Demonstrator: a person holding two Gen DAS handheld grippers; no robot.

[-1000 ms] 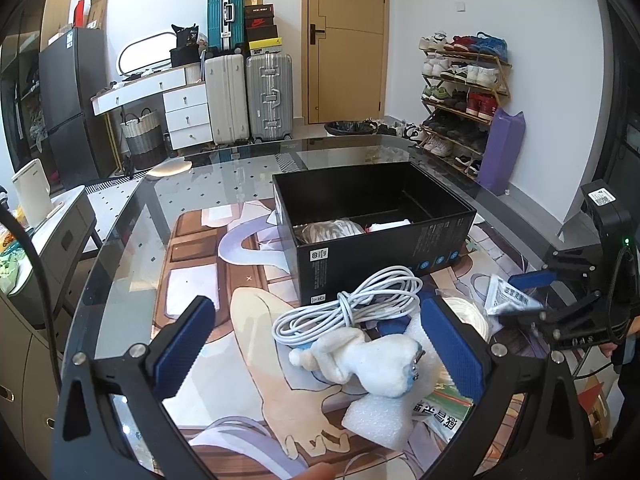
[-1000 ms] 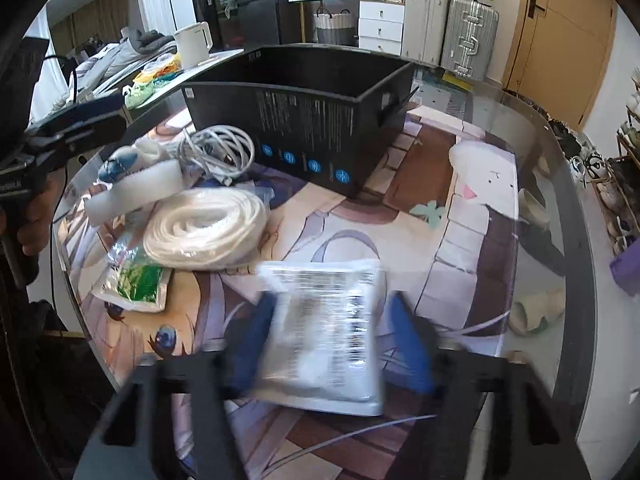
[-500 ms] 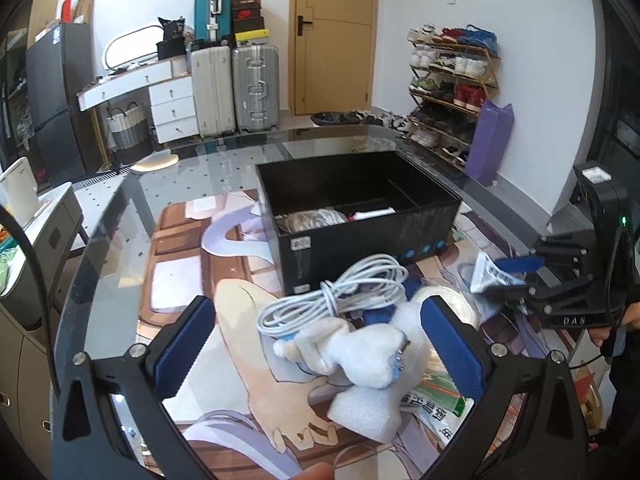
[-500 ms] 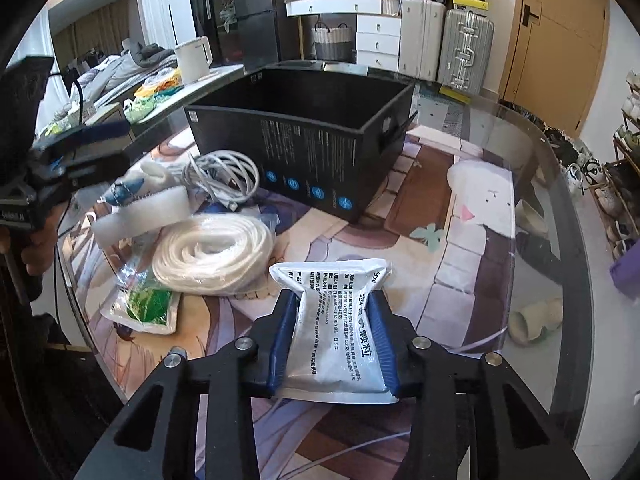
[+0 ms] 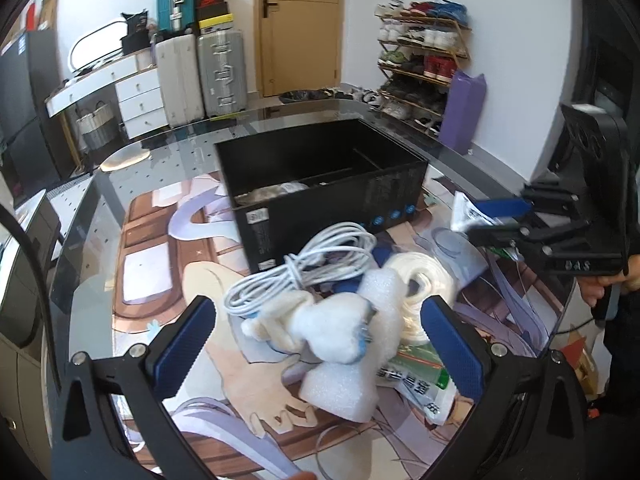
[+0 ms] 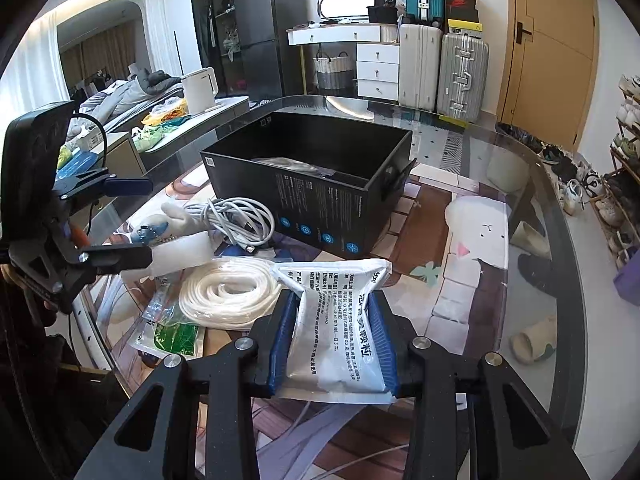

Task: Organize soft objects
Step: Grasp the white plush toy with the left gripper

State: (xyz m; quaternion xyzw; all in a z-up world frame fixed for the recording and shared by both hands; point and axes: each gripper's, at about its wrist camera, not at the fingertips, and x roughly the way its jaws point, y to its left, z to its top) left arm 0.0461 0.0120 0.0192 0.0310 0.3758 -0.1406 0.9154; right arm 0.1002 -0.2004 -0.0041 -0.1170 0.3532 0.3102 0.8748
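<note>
My right gripper is shut on a silver printed pouch, pinched between its blue pads and held above the table; the pouch also shows at the right of the left wrist view, in that same gripper. My left gripper stands open above a white plush toy lying on a white foam block. A coiled white cable and a coil of white tubing lie beside it. Behind them stands an open black box with items inside.
A clear bag with green contents lies on the printed mat near the table's left edge. The round glass table's rim curves close on the right. Suitcases, a door and a shoe rack stand beyond.
The right gripper closed on the pouch and lifted it off the table. The left gripper tilted slightly, staying open over the plush toy.
</note>
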